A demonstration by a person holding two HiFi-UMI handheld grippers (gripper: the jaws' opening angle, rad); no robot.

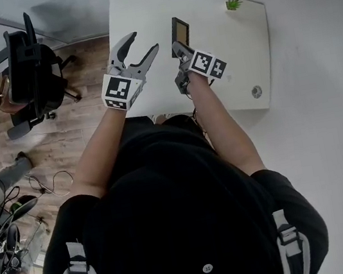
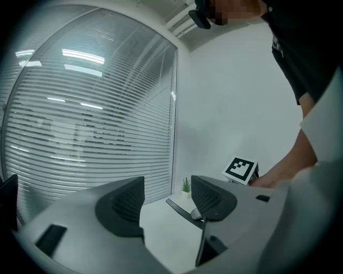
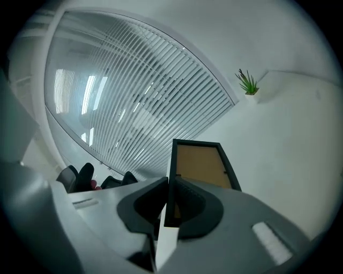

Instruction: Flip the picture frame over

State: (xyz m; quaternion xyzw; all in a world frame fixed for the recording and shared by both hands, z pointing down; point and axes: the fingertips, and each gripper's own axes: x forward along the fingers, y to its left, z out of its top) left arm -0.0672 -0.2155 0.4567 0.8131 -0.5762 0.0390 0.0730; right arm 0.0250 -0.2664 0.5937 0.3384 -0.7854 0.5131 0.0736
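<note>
The picture frame (image 1: 180, 32) has a black border, and its brown backing shows in the head view and in the right gripper view (image 3: 201, 166). My right gripper (image 1: 177, 49) is shut on the frame's near edge; the thin black rim sits between the pads (image 3: 169, 206). In the left gripper view the frame (image 2: 179, 208) shows as a thin dark slanted bar over the white table (image 1: 236, 57). My left gripper (image 1: 143, 43) hovers to the frame's left, open, with nothing between its jaws (image 2: 167, 198).
A small potted plant (image 1: 234, 3) stands at the table's far right corner. A small round fitting (image 1: 256, 92) sits near the front right edge. A black office chair (image 1: 29, 66) stands on the wood floor to the left. Window blinds (image 2: 91, 123) run behind the table.
</note>
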